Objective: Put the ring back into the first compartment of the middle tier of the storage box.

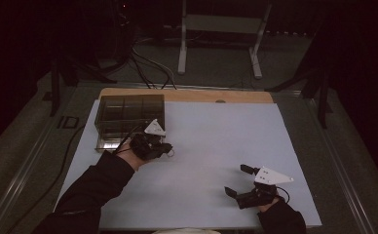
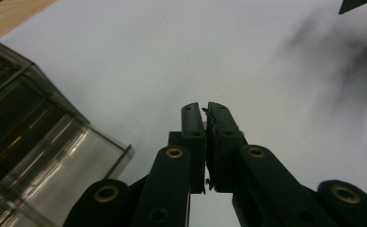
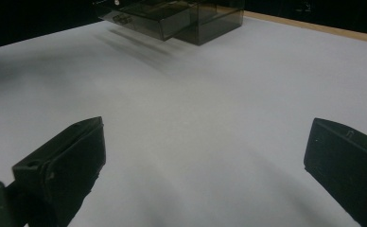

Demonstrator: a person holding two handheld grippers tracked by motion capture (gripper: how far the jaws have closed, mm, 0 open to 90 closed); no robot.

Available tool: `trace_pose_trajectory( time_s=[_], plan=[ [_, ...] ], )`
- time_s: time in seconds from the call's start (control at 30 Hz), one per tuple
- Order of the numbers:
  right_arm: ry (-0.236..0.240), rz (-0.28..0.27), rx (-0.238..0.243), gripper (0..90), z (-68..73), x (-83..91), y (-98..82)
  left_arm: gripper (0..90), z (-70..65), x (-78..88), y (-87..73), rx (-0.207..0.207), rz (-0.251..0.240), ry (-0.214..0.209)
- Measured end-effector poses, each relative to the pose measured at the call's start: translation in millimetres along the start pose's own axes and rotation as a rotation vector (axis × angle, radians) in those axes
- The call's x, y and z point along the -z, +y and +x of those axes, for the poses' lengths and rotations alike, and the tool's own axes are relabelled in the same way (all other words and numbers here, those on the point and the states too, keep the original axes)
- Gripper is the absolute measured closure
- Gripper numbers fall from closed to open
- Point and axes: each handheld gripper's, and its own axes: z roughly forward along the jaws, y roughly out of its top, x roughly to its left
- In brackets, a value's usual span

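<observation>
White table sheet (image 1: pixel 211 146), no legible writing, smoky drawer box (image 1: pixel 128 117), left tool (image 2: pixel 205 113) pressed together, right tool (image 3: pixel 200 156) spread

Background items, table and beyond
White sheet (image 1: pixel 201 146) covers light wooden tabletop (image 1: pixel 187 95); white metal stand frame (image 1: pixel 221 29) and black floor cables (image 1: pixel 148 63) behind table's far edge.

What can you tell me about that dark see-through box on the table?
The box looks like smoky, see-through plastic with thin walls dividing it into compartments. It stands level on the white sheet at the far left of the table. A clear drawer sticks out of its near side, with something small and hard to make out inside. The left gripper is just beside it, jaws shut, not touching it.
</observation>
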Motion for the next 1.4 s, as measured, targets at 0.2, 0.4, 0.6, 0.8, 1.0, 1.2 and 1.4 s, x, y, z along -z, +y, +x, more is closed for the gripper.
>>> trace_pose_trajectory(
  time_s=[0.2, 0.4, 0.6, 0.8, 1.0, 1.2, 1.4],
  plan=[
    [0.002, -0.001, -0.004, 0.0, -0.2, -0.2, 0.0, 88.9, 5.2, 9.4, -0.5, 0.001, -0.002, 0.012],
    [0.002, -0.002, -0.004, 0.0, -0.1, 0.2, 0.0, 88.9, 11.6, 18.7, -4.5, 0.015, -0.002, 0.026],
    [0.003, -0.001, -0.004, 0.0, -0.2, -0.2, 0.1, 88.9, 18.7, 28.3, -9.5, 0.026, -0.004, 0.045],
    [0.002, -0.002, -0.007, 0.0, -0.3, -0.1, 0.1, 88.9, 27.4, 38.4, -14.7, 0.048, -0.01, 0.069],
    [0.001, -0.001, -0.006, 0.0, -0.2, -0.3, 0.2, 88.9, 31.9, 44.2, -18.7, 0.057, -0.009, 0.082],
    [0.0, -0.001, -0.007, 0.0, -0.3, -0.2, 0.2, 88.9, 37.9, 54.5, -25.2, 0.073, -0.006, 0.113],
    [-0.002, -0.001, -0.008, 0.0, -0.6, 0.0, 0.2, 88.9, 44.5, 62.9, -32.0, 0.097, -0.011, 0.128]
  ],
)
